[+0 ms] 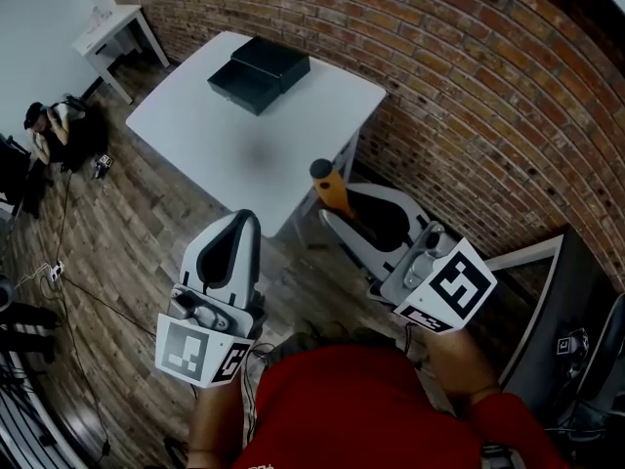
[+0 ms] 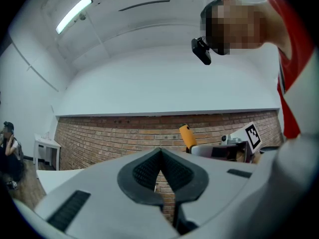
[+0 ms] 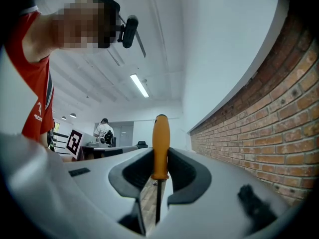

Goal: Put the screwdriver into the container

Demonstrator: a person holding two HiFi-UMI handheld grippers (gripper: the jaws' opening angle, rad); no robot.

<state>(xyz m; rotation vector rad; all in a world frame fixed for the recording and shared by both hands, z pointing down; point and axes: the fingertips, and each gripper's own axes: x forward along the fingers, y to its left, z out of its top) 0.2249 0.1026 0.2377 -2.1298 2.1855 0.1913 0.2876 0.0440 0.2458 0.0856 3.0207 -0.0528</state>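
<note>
A screwdriver with an orange handle (image 1: pixel 329 187) and a dark shaft is held in my right gripper (image 1: pixel 356 213), which is shut on it. In the right gripper view the handle (image 3: pixel 160 146) stands upright between the jaws of the right gripper (image 3: pixel 159 168). The black container (image 1: pixel 259 73) lies open on the far part of a white table (image 1: pixel 195 135), well beyond both grippers. My left gripper (image 1: pixel 239 228) hangs off the table's near edge, shut and empty. The left gripper view shows the left gripper (image 2: pixel 159 163) closed, with the orange handle (image 2: pixel 186 136) beyond it to the right.
A brick wall (image 1: pixel 469 86) runs along the right of the table. A small white side table (image 1: pixel 112 27) stands far left, with a seated person (image 1: pixel 54 130) near it. Cables cross the wooden floor (image 1: pixel 107 252). Dark equipment (image 1: pixel 576 350) stands at the right.
</note>
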